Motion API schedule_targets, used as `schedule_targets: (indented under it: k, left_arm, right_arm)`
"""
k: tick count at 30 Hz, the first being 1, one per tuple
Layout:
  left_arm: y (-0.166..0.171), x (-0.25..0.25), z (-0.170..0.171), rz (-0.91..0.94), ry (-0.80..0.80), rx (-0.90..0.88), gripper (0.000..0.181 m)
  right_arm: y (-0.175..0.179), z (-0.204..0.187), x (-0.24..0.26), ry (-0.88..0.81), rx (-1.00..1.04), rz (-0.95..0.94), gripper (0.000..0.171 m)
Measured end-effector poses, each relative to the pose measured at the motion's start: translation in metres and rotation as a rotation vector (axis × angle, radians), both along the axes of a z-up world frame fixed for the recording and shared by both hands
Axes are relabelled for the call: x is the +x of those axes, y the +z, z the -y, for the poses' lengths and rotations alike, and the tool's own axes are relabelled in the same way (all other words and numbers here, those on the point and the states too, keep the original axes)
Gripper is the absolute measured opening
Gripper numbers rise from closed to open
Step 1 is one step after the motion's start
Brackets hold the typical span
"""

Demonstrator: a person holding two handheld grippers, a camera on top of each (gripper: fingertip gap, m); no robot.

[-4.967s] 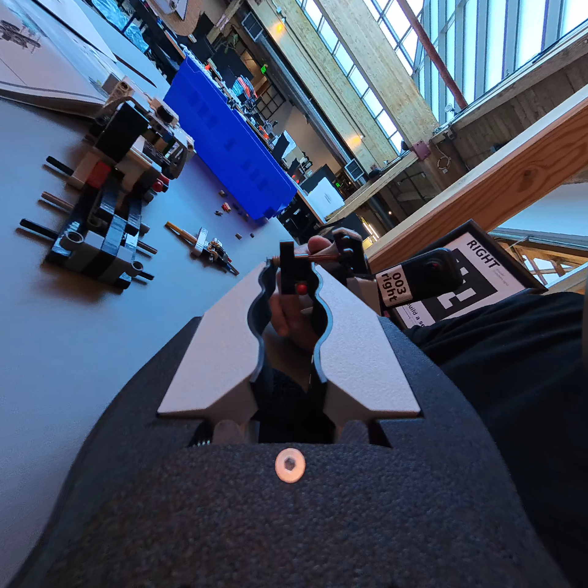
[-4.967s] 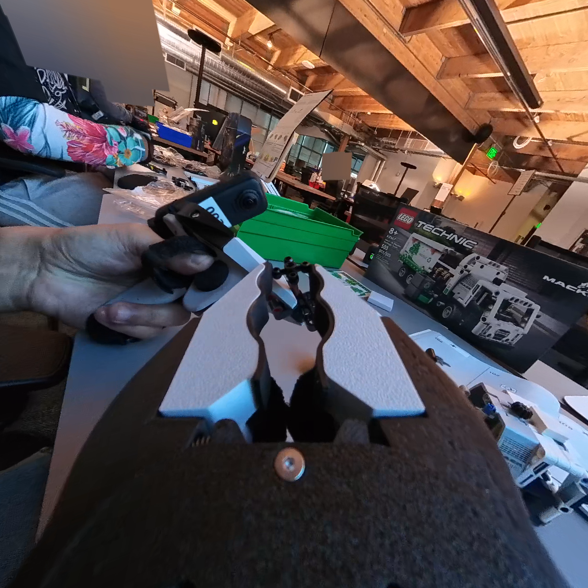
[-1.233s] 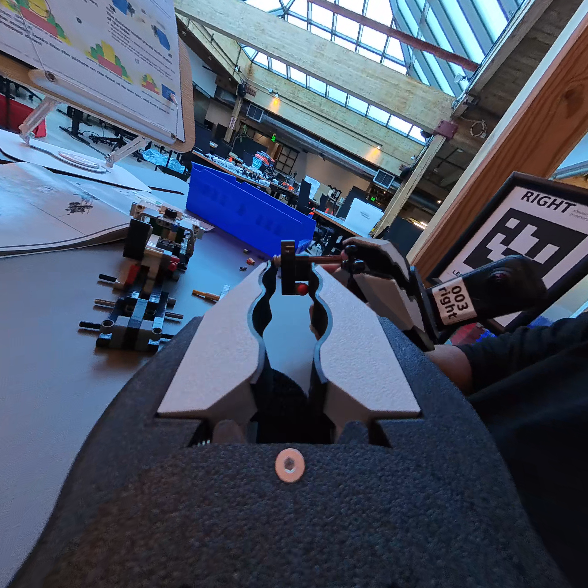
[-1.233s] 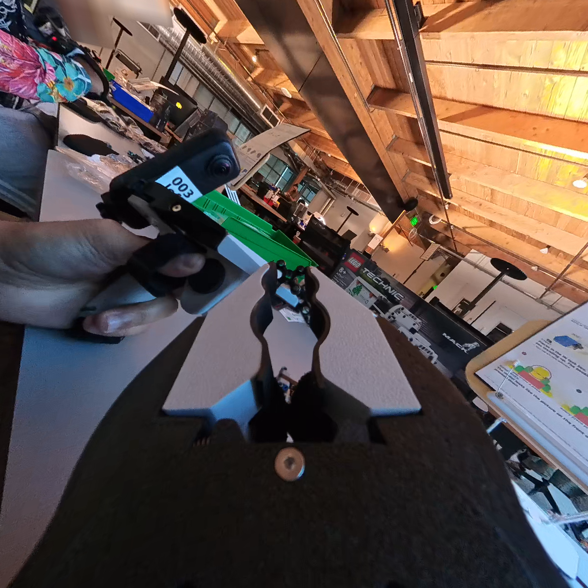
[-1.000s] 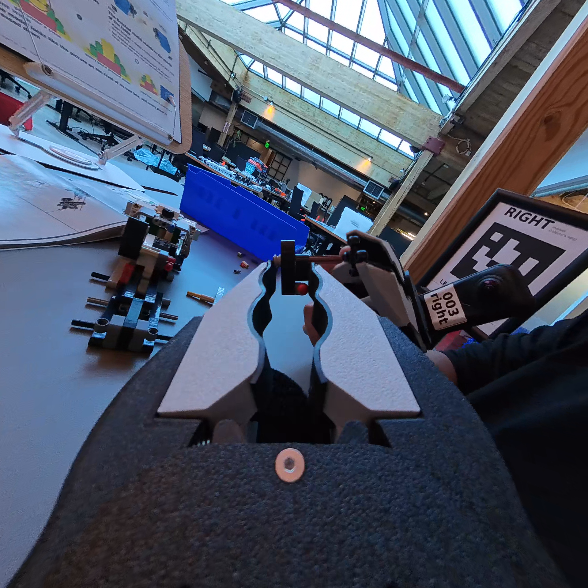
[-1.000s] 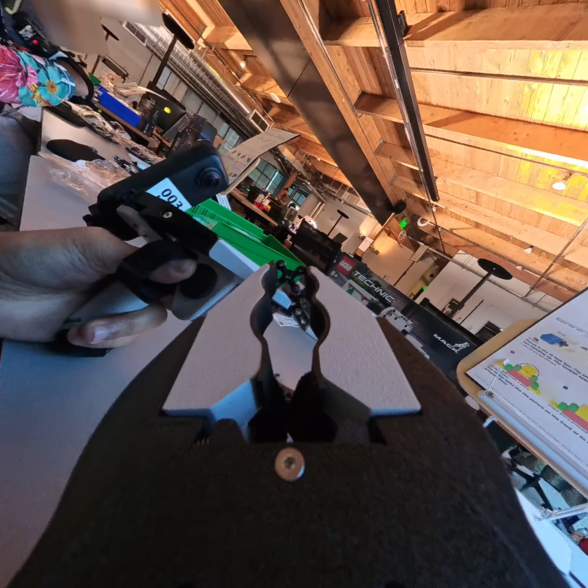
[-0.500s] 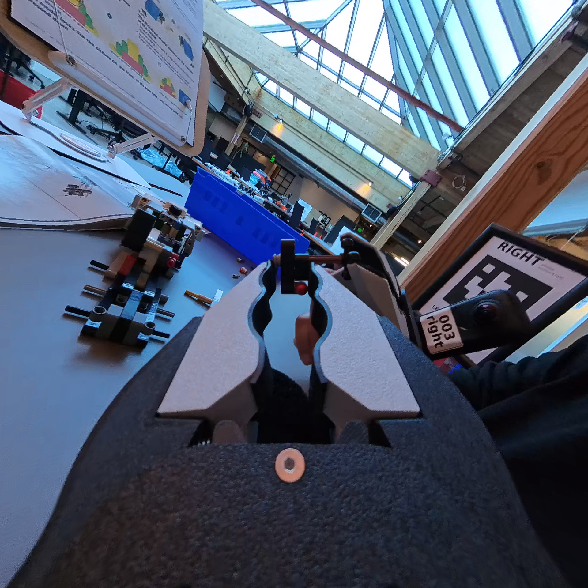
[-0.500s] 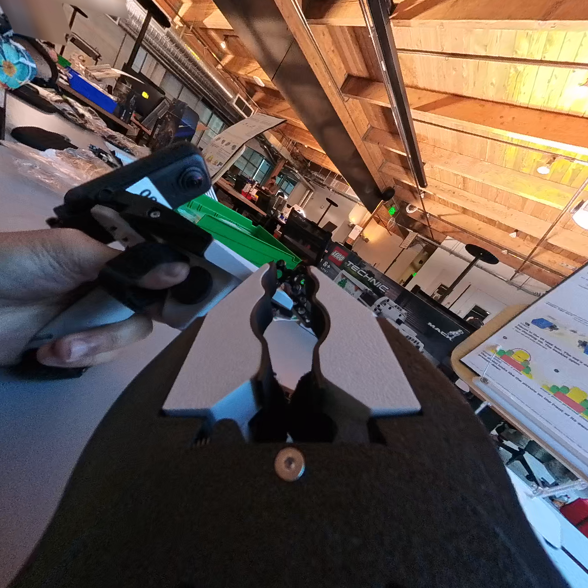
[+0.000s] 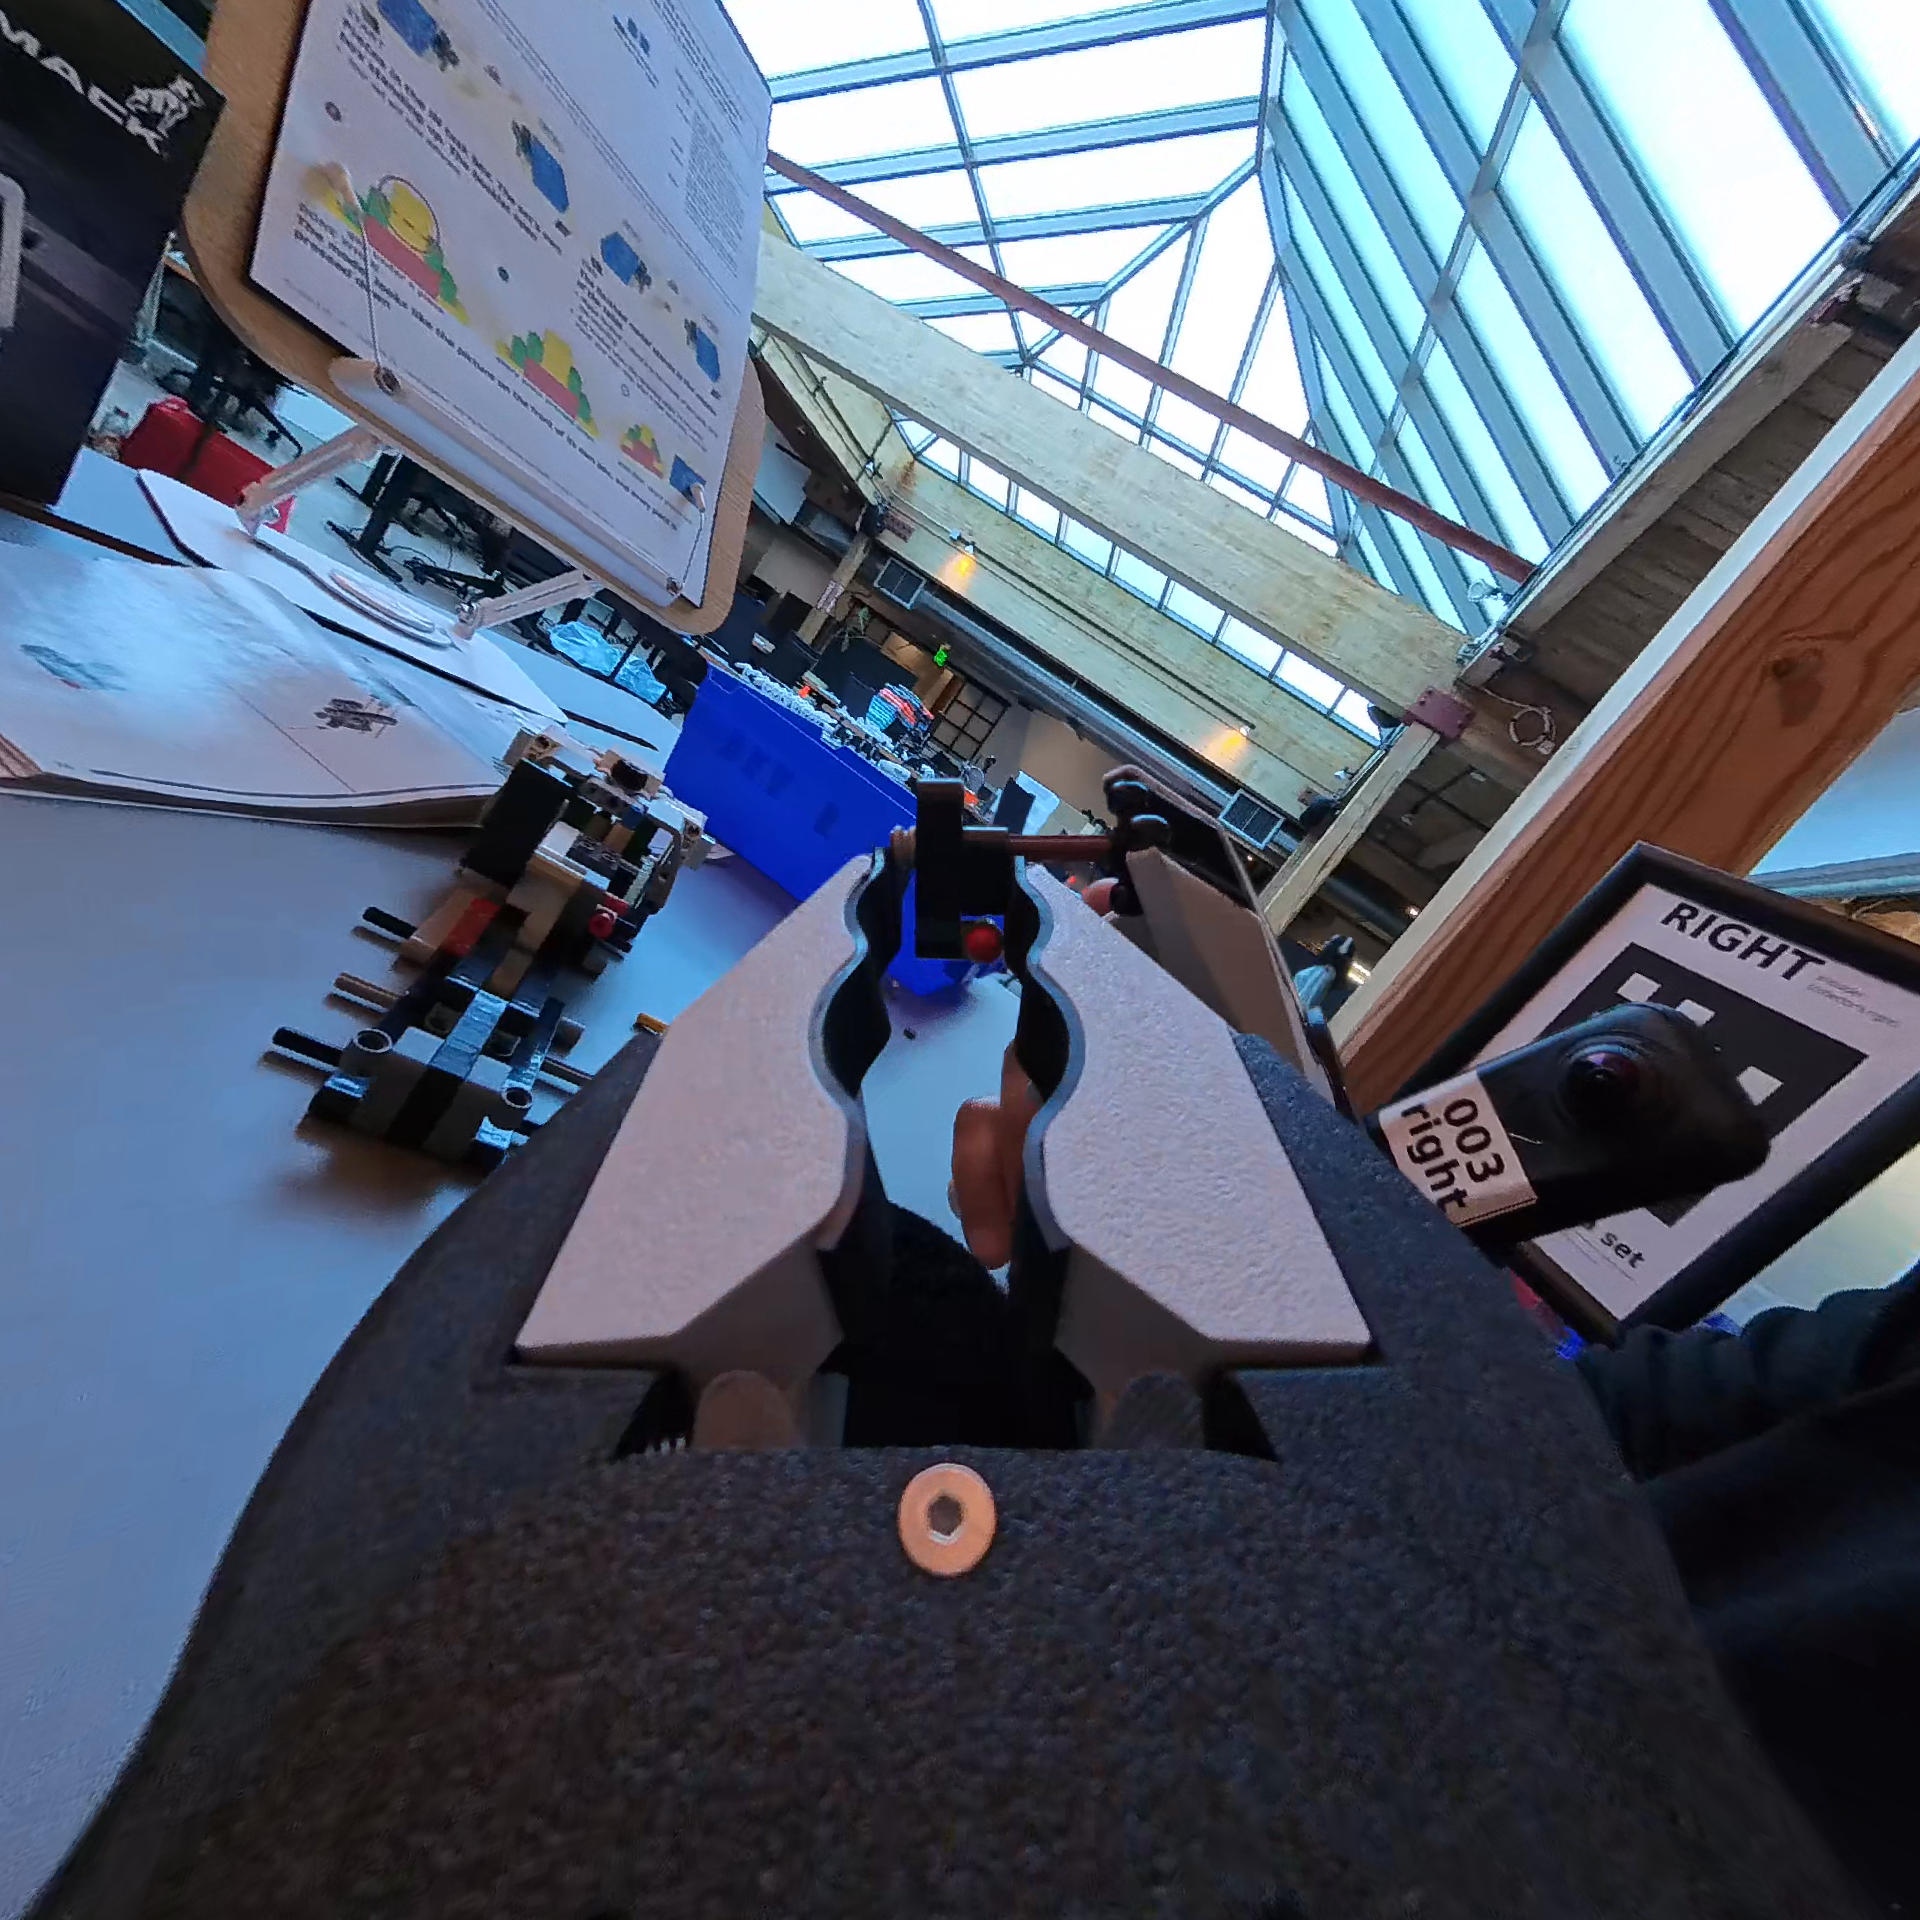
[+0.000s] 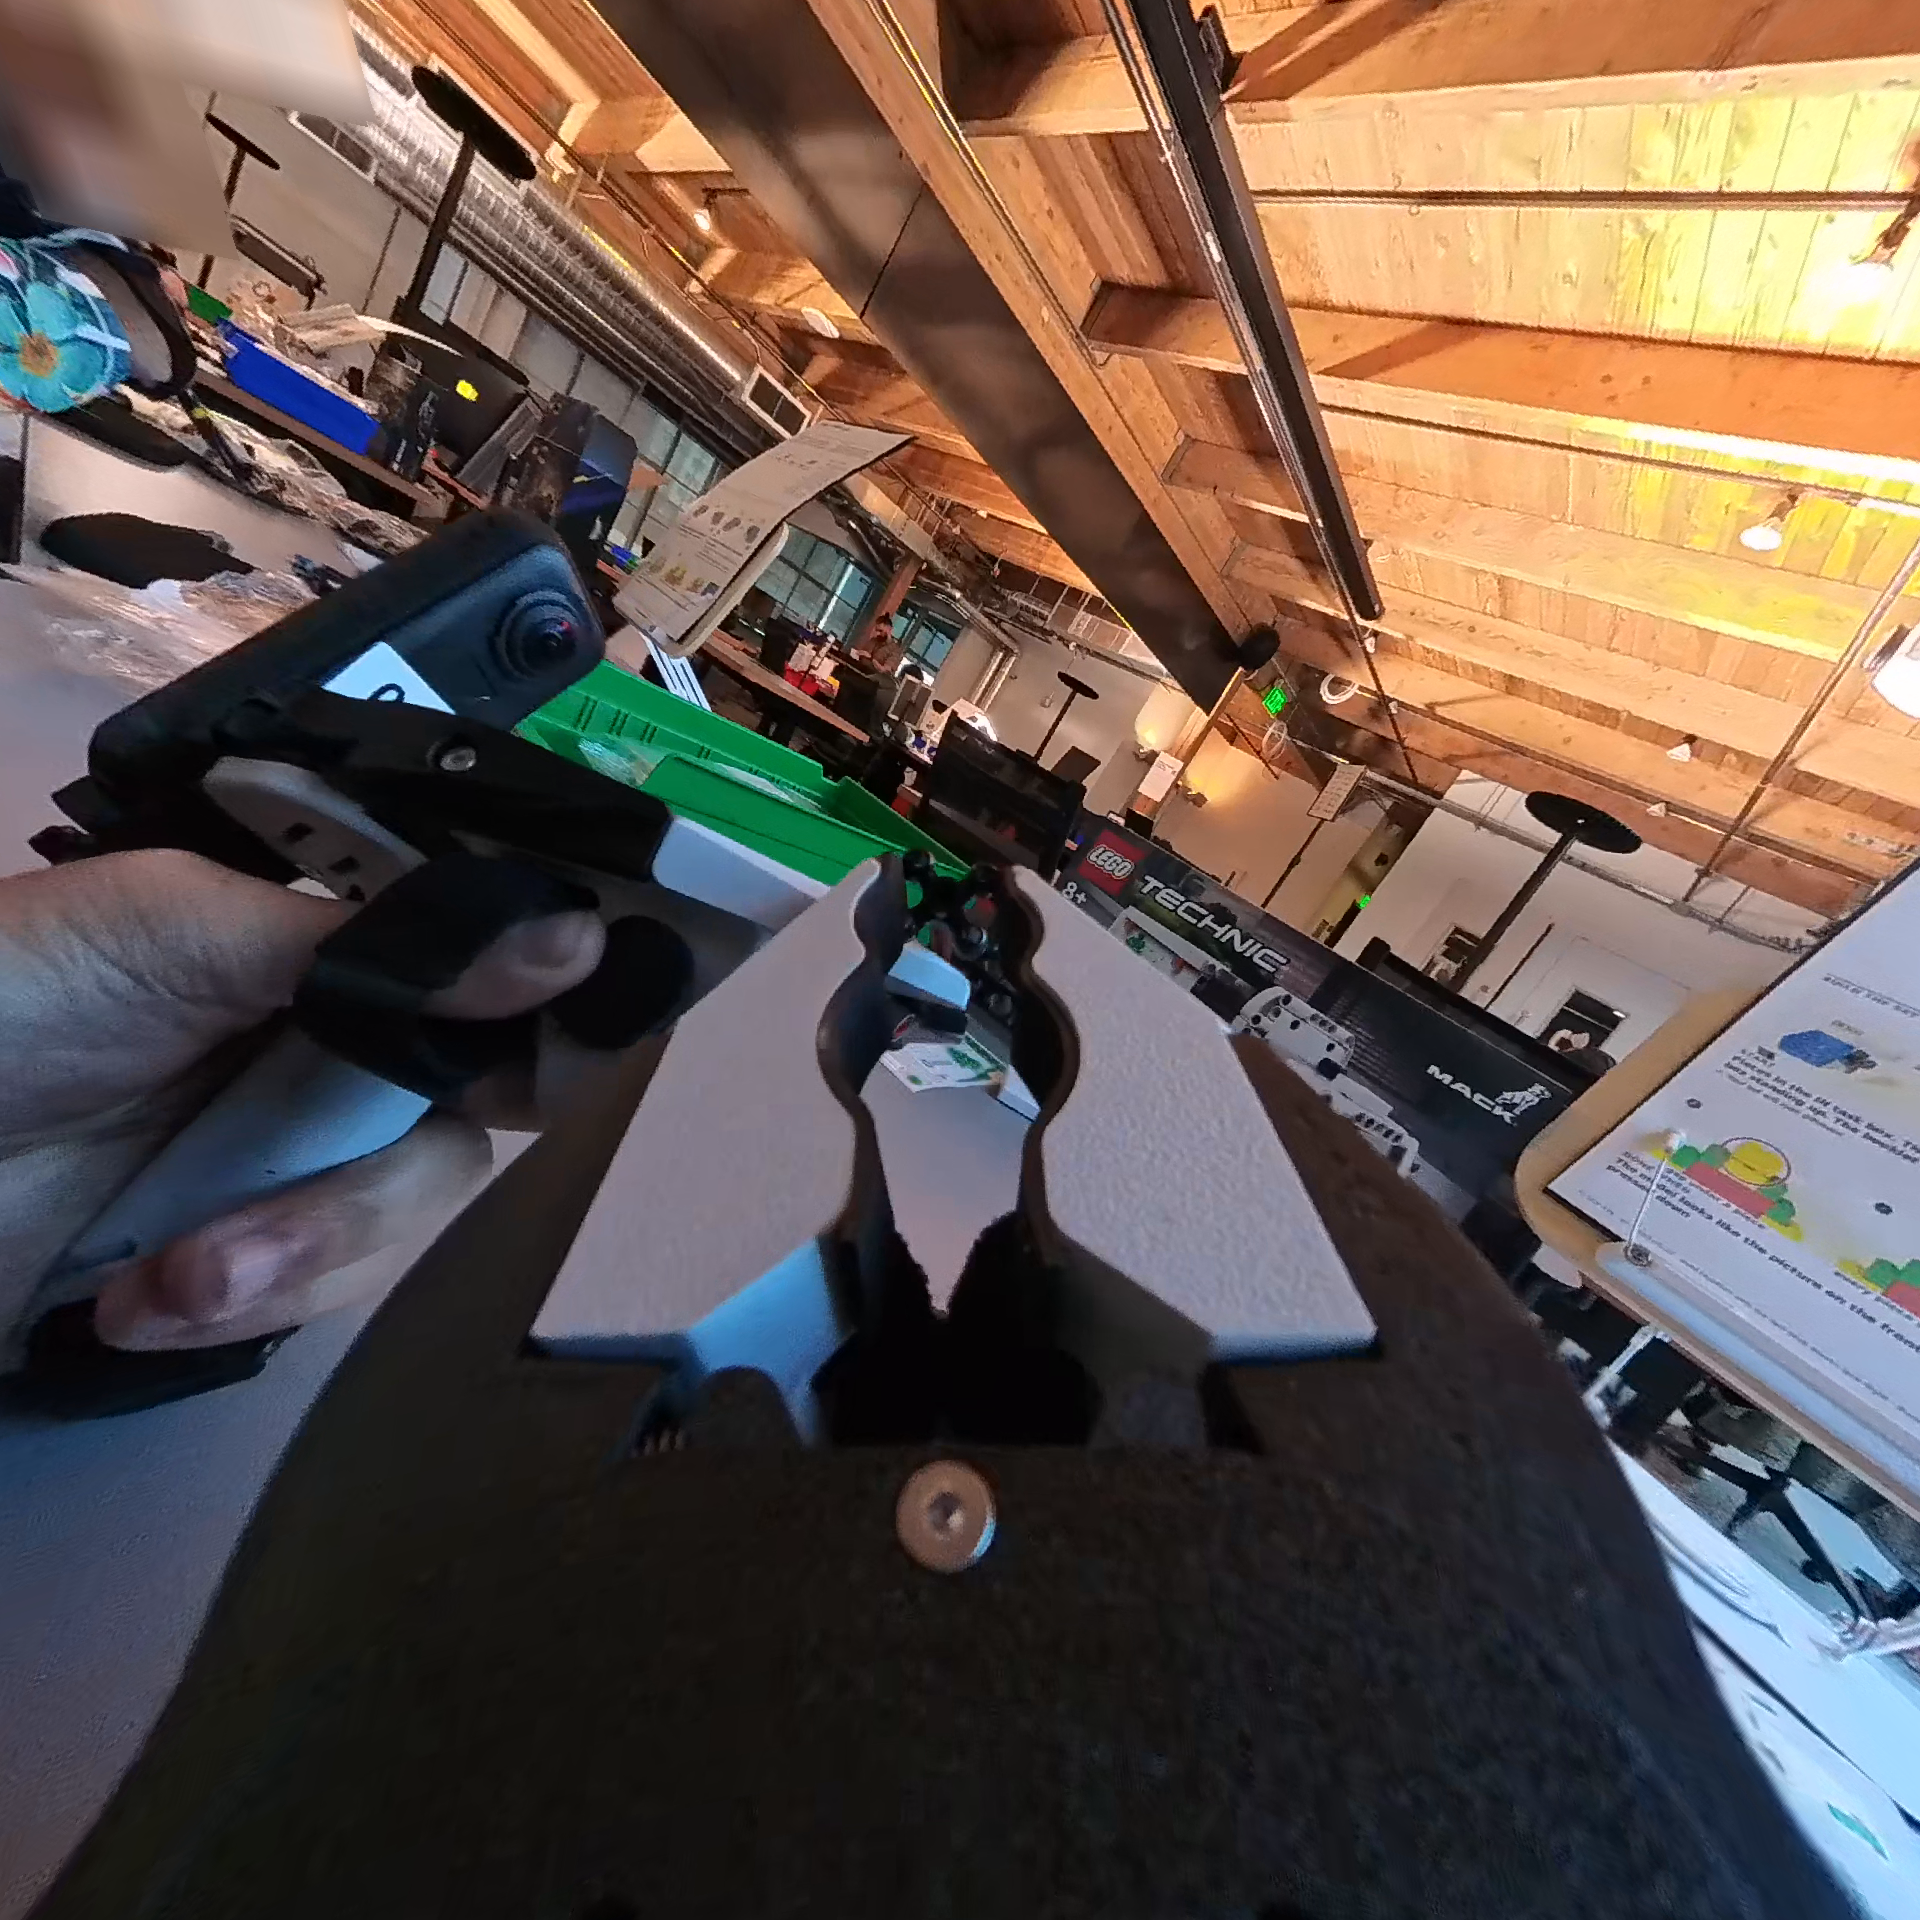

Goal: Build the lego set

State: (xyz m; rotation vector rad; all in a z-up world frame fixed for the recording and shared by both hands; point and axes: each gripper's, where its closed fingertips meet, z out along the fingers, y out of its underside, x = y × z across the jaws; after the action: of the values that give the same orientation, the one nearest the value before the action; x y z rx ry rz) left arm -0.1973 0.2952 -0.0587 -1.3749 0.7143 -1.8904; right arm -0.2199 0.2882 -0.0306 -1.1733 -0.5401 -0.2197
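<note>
My left gripper (image 9: 948, 904) is shut on a black lego beam (image 9: 948, 873) with a red pin (image 9: 981, 941) at its lower end. A dark red axle (image 9: 1049, 844) runs from the beam to the right gripper (image 9: 1127, 831), which holds a small black lego connector (image 9: 1135, 821) on the axle's far end. In the right wrist view my right gripper (image 10: 948, 909) is shut on that black connector (image 10: 951, 902), and the left gripper (image 10: 727, 883) comes in from the left, held by a hand (image 10: 156, 1039). A part-built lego model (image 9: 499, 956) lies on the grey table (image 9: 156, 1195).
A blue bin (image 9: 790, 800) stands behind the model, with small loose parts (image 9: 650, 1024) near it. An instruction sheet on a stand (image 9: 499, 260) and an open booklet (image 9: 208, 707) are at the left. A green bin (image 10: 727, 769) and the lego box (image 10: 1299, 987) stand farther off. A framed marker sign (image 9: 1745, 1039) is at the right. The grippers are tip to tip, or close to it. The part-built lego model (image 9: 499, 956) is about 15 centimeters from my left fingertips.
Both grippers have stayed shut on their parts, joined by the axle. The pair has tilted and shifted a little, so the instruction stand and the model show more to the right in the left wrist view.
</note>
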Motion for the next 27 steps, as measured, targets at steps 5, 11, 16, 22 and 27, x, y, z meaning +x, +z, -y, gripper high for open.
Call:
schedule_targets:
  k: [5,11,16,22,27]
  left_arm:
    - [0.0016,-0.0016,0.0012,0.008,0.014,0.021,0.017]
    - [-0.0006,-0.0008,0.0009,-0.018,0.018,0.049,0.017]
    - [-0.0002,-0.0020,0.0009,-0.014,0.009,0.044,0.017]
    - [0.0013,-0.0039,0.0005,-0.012,0.046,0.078,0.017]
    - [0.0044,-0.0057,0.0030,-0.001,0.056,0.129,0.017]
  right_arm:
    - [0.0012,0.0011,-0.0021,0.043,-0.006,-0.035,0.017]
    - [-0.0004,0.0001,-0.0015,0.086,-0.039,-0.069,0.017]
    - [-0.0009,0.0003,-0.0026,0.120,-0.045,-0.079,0.017]
    - [0.0000,0.0019,-0.0034,0.105,-0.019,-0.049,0.017]
    - [0.0023,0.0069,-0.0064,0.199,-0.026,-0.108,0.017]
